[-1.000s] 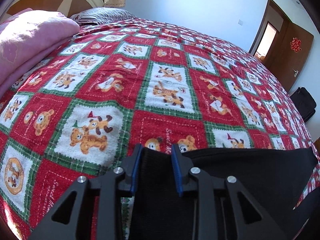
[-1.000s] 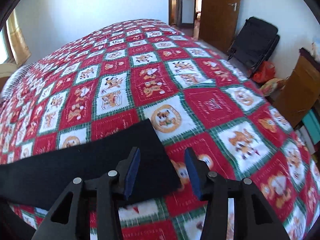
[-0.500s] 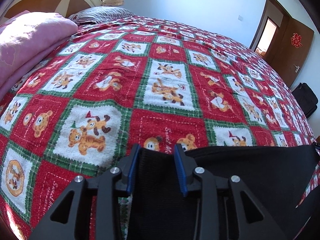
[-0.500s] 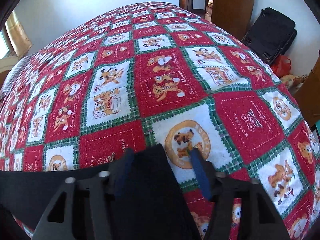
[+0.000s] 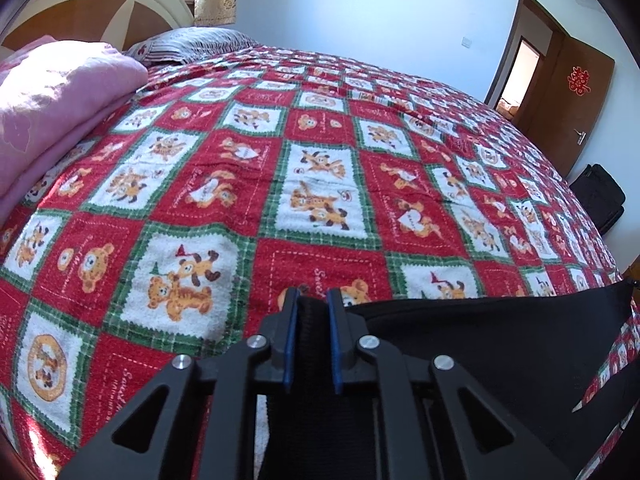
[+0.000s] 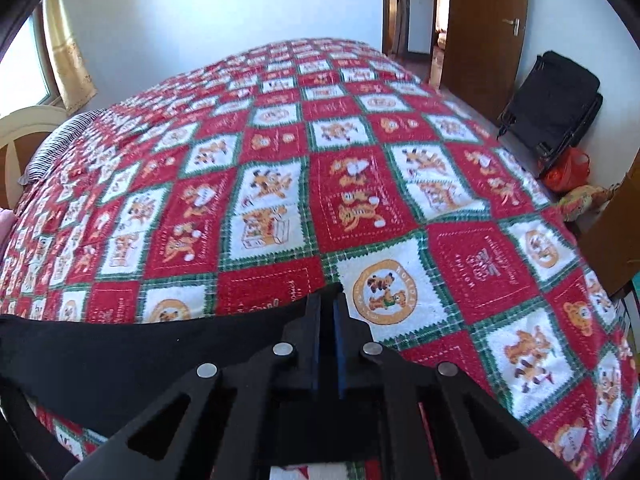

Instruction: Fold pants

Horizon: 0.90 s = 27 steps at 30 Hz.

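Observation:
The black pants [image 5: 500, 344] lie stretched across the near edge of a bed with a red, green and white bear-print blanket [image 5: 320, 184]. My left gripper [image 5: 311, 300] is shut on the ribbed waistband end of the pants. The cloth runs off to the right from it. In the right wrist view the pants [image 6: 140, 352] stretch to the left. My right gripper [image 6: 328, 300] is shut on the other end of the pants, its blue pads nearly together.
A folded pink quilt [image 5: 52, 108] and a striped pillow [image 5: 192, 42] lie at the bed's head. A black bag [image 6: 556, 108] and a red bag [image 6: 568, 168] stand by the wall near the brown door [image 6: 480, 20].
Both grippers have closed on the pants: the left narrowed on the waistband, the right went from wide open to shut on the far end. The right gripper also moved forward over the cloth.

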Each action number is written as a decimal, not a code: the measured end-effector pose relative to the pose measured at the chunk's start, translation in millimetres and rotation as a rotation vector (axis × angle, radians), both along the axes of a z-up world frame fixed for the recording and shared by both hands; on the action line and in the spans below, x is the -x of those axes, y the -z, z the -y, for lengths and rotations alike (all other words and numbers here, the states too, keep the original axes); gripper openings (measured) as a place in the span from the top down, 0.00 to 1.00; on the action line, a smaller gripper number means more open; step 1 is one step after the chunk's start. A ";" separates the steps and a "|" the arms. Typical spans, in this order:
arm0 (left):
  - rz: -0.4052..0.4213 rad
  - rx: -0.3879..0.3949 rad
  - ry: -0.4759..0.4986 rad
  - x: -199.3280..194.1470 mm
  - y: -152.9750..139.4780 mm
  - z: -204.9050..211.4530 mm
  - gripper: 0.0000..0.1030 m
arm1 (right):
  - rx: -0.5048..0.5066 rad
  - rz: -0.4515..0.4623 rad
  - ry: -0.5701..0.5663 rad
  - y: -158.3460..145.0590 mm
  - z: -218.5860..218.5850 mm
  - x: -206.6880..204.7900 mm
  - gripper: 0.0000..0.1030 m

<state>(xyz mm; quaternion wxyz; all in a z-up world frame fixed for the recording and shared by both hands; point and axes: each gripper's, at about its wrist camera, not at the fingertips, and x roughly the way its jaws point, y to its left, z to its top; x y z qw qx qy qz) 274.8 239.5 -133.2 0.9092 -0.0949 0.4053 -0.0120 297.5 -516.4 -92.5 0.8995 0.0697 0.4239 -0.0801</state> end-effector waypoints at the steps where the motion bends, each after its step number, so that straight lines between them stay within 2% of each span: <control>1: 0.007 -0.002 0.005 1.3 -2.7 0.6 0.87 | 0.006 0.014 -0.002 -6.1 -1.9 4.8 0.95; 6: 0.050 -0.009 0.021 11.2 -16.0 2.4 0.88 | 0.030 0.067 -0.009 -23.1 -6.1 33.0 0.95; 17: 0.157 0.040 0.041 46.1 -34.2 -7.4 0.88 | -0.008 0.195 0.005 -41.9 0.5 121.7 0.95; 27: 0.266 0.093 0.074 106.2 -42.7 -14.3 0.88 | -0.039 0.254 0.016 -32.8 0.8 208.9 0.95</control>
